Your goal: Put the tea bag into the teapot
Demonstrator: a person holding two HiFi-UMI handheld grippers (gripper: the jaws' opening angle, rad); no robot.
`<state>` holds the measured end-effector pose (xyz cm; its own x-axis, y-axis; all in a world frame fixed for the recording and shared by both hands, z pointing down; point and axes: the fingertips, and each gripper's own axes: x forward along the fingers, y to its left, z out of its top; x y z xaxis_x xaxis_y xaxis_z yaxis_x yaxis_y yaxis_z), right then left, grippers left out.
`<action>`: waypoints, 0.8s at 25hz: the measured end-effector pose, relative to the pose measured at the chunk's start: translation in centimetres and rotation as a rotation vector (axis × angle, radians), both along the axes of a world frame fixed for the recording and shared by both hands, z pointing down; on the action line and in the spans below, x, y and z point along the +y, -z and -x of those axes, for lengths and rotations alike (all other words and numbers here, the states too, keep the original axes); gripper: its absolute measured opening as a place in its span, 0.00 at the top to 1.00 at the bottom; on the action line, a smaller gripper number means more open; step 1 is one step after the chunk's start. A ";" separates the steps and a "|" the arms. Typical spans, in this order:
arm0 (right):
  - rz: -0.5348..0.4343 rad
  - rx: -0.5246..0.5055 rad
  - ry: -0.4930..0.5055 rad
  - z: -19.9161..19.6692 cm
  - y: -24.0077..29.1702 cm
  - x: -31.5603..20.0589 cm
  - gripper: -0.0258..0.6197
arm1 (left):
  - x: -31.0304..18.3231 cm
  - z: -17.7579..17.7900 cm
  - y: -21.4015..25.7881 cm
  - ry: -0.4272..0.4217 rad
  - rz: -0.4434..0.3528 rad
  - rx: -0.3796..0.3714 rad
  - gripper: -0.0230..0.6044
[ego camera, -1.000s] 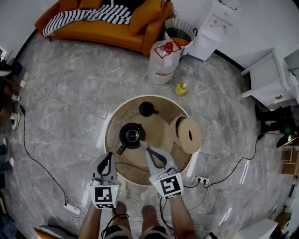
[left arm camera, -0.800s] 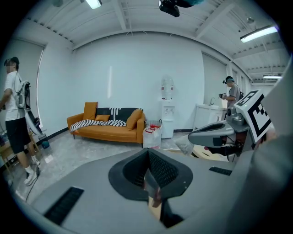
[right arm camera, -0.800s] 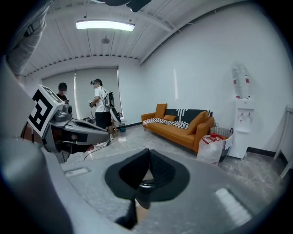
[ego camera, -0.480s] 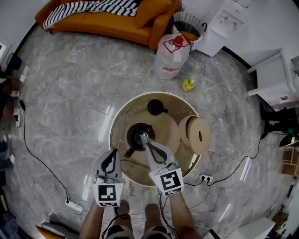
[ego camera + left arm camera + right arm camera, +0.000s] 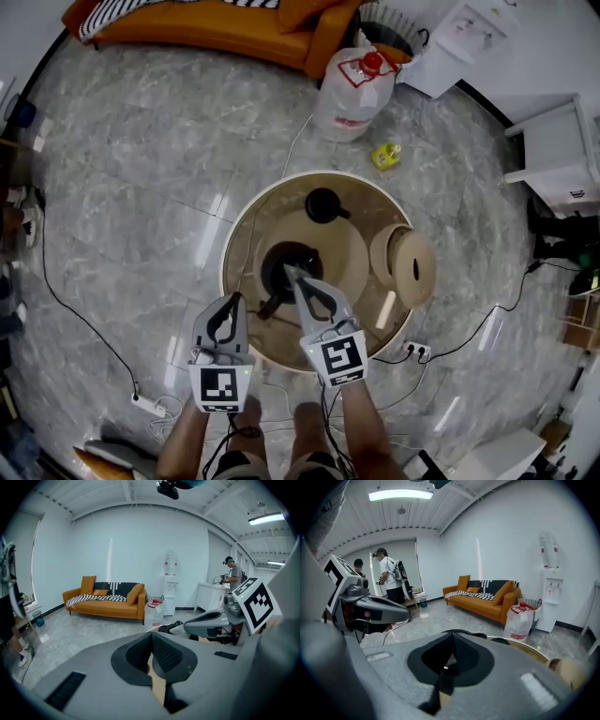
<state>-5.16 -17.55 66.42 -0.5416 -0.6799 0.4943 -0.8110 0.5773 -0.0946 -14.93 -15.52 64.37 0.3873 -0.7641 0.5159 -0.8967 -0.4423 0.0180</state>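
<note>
Left hand-held gripper point(image 5: 232, 302): jaws together, empty, at near-left edge of bench point(image 5: 246, 234), beside teapot handle.
Teapot point(image 5: 275, 262): black, lidless, mid-bench.
Right hand-held gripper point(image 5: 290, 273): jaws closed, tips over teapot mouth.
Tea bag point(image 5: 179, 629): pale scrap pinched at right tips, above teapot.
Lid point(image 5: 323, 203): on bench, beyond teapot.

The teapot point(image 5: 289, 272) stands mid-surface point(image 5: 247, 236). Behind the surface a water jug point(image 5: 352, 89) stands on the floor point(image 5: 141, 141), the sofa point(image 5: 187, 23) farther back.
</note>
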 end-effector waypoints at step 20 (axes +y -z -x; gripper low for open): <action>0.038 -0.041 -0.042 -0.4 -1.4 0.9 0.70 | 0.9 -0.2 -0.7 -0.018 0.016 -0.004 0.94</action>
<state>-4.76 -16.70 67.82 -0.5331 -0.6839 0.4981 -0.8297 0.5379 -0.1495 -14.76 -14.58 65.10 0.3987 -0.7490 0.5293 -0.8888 -0.4578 0.0216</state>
